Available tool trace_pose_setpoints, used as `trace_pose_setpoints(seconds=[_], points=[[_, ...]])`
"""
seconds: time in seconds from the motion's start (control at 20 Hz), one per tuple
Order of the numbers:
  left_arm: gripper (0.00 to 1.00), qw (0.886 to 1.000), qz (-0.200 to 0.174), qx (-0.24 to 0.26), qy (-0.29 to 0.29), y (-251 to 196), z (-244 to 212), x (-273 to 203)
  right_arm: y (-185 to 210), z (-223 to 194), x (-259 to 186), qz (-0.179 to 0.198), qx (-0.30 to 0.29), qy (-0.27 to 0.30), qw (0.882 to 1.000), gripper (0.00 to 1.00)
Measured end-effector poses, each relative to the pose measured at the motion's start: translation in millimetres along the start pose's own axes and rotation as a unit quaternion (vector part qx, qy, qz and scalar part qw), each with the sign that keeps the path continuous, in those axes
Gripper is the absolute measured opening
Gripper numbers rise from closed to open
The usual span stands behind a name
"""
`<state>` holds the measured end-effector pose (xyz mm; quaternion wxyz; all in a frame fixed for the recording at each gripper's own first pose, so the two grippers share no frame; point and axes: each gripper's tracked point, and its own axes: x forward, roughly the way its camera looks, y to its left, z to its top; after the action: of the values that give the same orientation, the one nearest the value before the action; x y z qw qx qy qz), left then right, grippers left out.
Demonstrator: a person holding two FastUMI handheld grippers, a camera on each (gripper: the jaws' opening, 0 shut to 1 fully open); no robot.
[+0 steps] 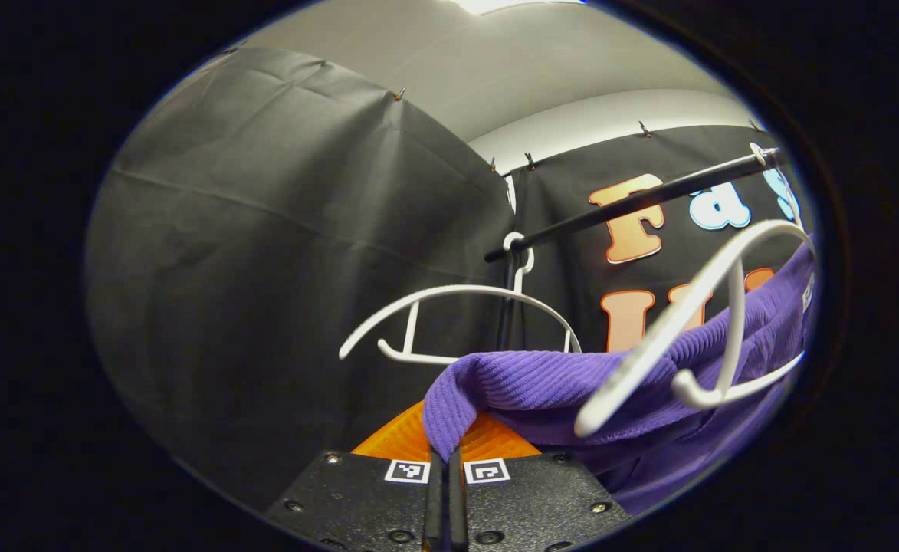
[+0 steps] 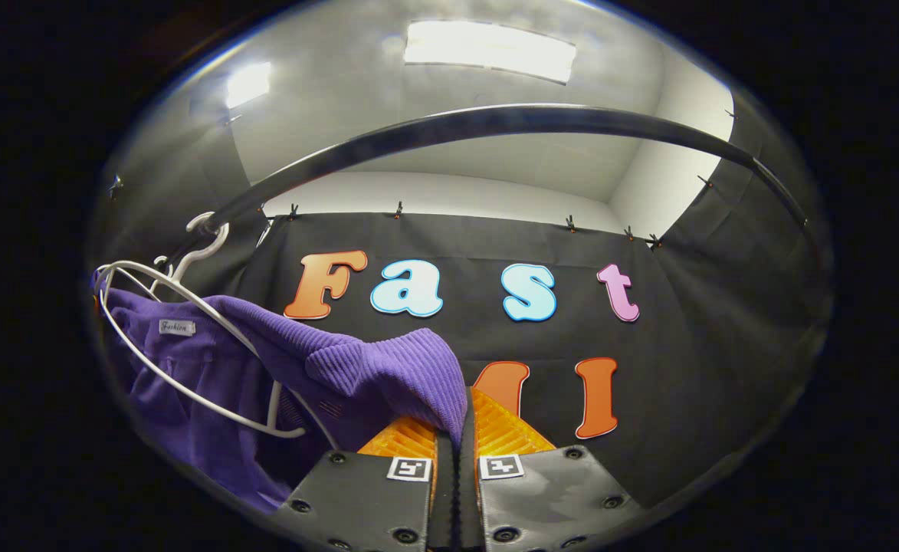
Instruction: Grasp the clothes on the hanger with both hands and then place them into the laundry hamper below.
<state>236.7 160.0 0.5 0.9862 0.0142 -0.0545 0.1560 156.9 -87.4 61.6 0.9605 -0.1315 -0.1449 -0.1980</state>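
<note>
Gripping one edge of the purple ribbed garment, the left tool has its two fingers drawn together on the cloth, a fold of which runs down into the narrow gap between them in the left gripper view; the garment spreads from that pinch up and to the right, where it drapes over a white hanger that sits tilted close to the camera; behind it a second white hanger, bare, hangs by its hook from the black rail; the rail's upright post stands just behind that bare hanger, against the booth's black cloth wall.

In the right gripper view the right tool is likewise clenched on the purple ribbed garment, a rounded corner of cloth tucked down between its closed fingers; from there the fabric stretches left and slightly down toward the white hanger, which still carries the collar part with a small sewn label; the hanger's hook sits on the black rail, which arcs overhead across the view; ceiling lights glow above it; the garment is thus held between both tools, still up at the rail.
</note>
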Motion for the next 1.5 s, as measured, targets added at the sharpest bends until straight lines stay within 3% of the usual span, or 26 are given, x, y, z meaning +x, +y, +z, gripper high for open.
trace_pose_setpoints(seconds=[0.5,1.1,1.3,1.5], points=[[0.02,0.997,-0.046,0.004,0.06,0,-72,-56,-15,-29,22,-0.021,-0.016,0.024,0.999,0.09],[0.04,0.993,-0.082,0.042,0.068,-7,-68,-109,-49,-45,-6,-0.014,-0.043,0.035,0.998,0.1],[0.05,0.988,-0.111,0.065,0.088,-16,-80,-134,-30,-62,-32,0.04,-0.043,0.055,0.997,0.1],[0.02,0.98,-0.149,0.05,0.12,-48,-103,-151,3,-80,-54,0.096,-0.03,0.08,0.992,0.1]])
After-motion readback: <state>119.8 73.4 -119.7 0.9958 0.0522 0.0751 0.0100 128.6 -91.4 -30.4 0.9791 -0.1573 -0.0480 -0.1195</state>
